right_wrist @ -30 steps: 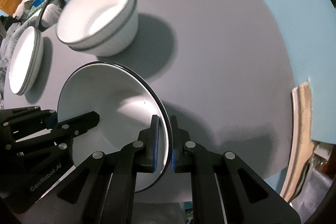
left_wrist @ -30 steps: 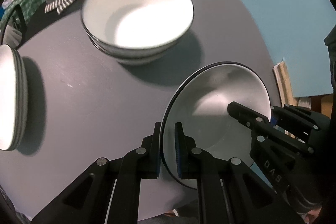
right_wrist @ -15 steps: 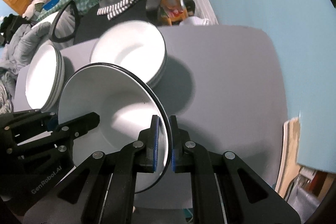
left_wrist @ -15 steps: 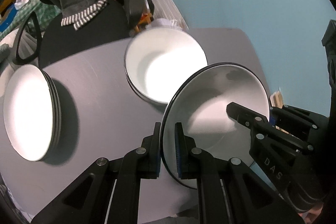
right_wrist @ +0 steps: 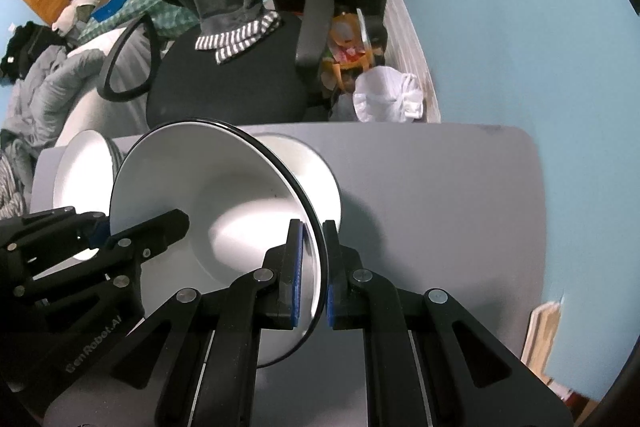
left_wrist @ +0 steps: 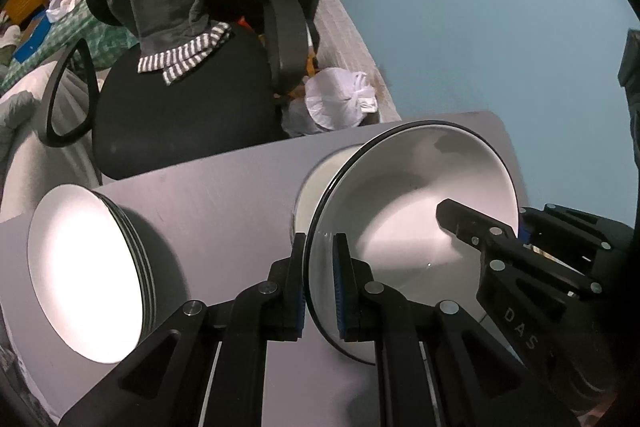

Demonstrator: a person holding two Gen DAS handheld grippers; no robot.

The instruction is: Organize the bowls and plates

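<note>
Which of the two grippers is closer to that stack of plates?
Left. The left gripper grips the bowl rim on the side facing the plate stack; the right gripper grips the opposite rim.

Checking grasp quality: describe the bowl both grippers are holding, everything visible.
The held bowl is white and glossy, ceramic-looking, with a thin dark rim, empty inside. It is lifted over the gray table, tilted. The left gripper and right gripper each pinch opposite rim sides between blue pads. The bowl stack sits just behind it.
</note>
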